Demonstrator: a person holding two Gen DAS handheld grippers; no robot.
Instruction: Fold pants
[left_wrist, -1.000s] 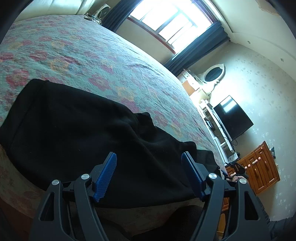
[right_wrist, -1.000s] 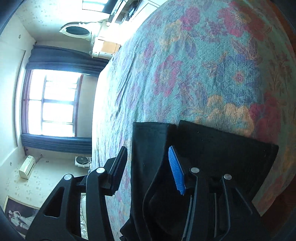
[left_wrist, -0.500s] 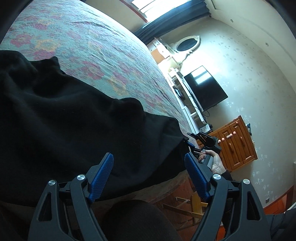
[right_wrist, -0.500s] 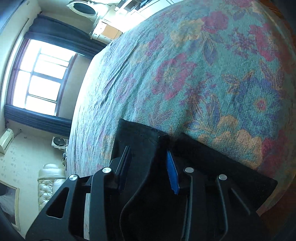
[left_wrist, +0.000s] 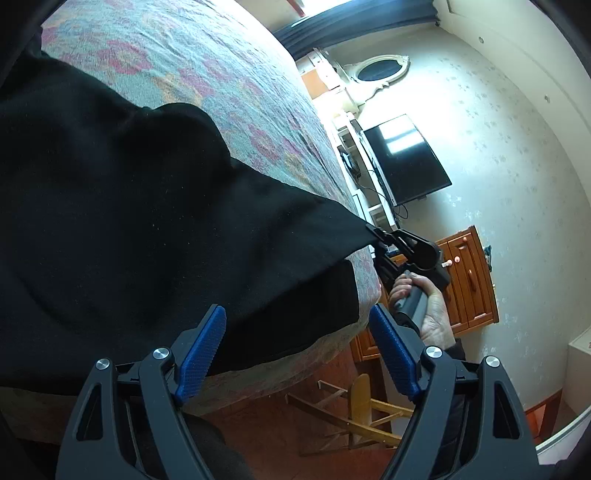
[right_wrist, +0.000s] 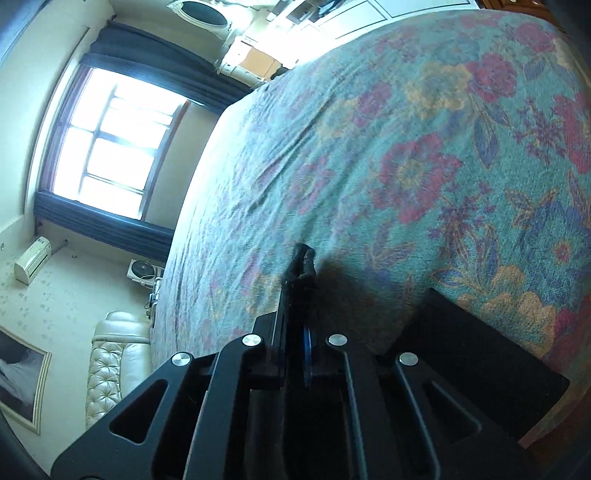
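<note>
Right gripper (right_wrist: 295, 295) pinches a corner of the black pants (left_wrist: 129, 221), apparently lifting it; left gripper (left_wrist: 295, 347) gapes wide above the hem.

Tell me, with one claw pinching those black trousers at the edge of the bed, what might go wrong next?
The right gripper is shut on only a small bunch of the black pants, so the fabric could slip out when lifted. The left gripper is open and holds nothing, so one-sided pulling may skew the fold. The pants lie at the edge of the bed and could slide off toward the floor.
</note>
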